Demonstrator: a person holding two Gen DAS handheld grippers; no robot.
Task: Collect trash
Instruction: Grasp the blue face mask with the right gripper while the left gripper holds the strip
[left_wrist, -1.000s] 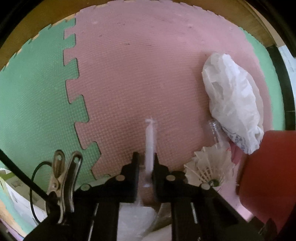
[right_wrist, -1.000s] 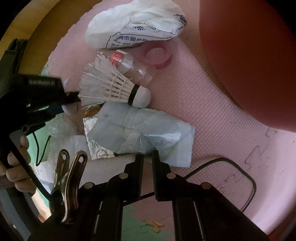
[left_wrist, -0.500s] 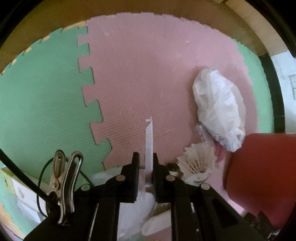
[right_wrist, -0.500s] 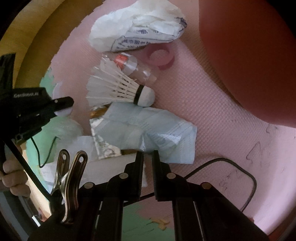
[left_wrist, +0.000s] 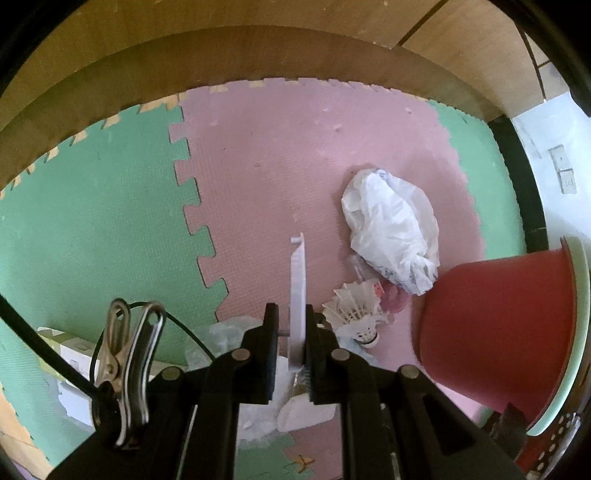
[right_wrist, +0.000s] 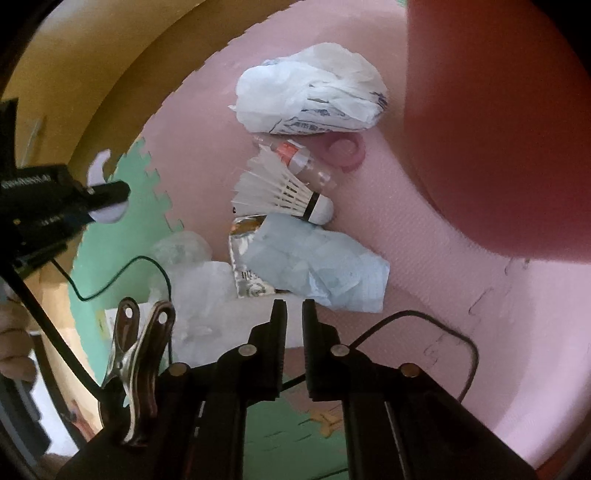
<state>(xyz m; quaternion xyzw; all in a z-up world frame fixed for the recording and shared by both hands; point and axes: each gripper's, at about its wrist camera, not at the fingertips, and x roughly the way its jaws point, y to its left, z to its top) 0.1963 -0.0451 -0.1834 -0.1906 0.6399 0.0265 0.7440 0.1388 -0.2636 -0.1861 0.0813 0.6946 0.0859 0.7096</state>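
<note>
Trash: flat white plastic strip (left_wrist: 297, 291) pinched edge-on in left gripper (left_wrist: 291, 332) fingers; right gripper (right_wrist: 294, 314) fingers narrowly parted, just been opening, empty.

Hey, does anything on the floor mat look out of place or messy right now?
Yes. Litter lies heaped on the pink mat beside the red bin: a crumpled white bag, a shuttlecock and a creased blue face mask.

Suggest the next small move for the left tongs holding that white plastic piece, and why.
Probably carry it sideways over the red bin and release. The left tongs are clamped on the flat white plastic piece, already clear of the mat, and the bin stands close by. The shuttlecock, white bag and blue mask are still on the mat.
</note>
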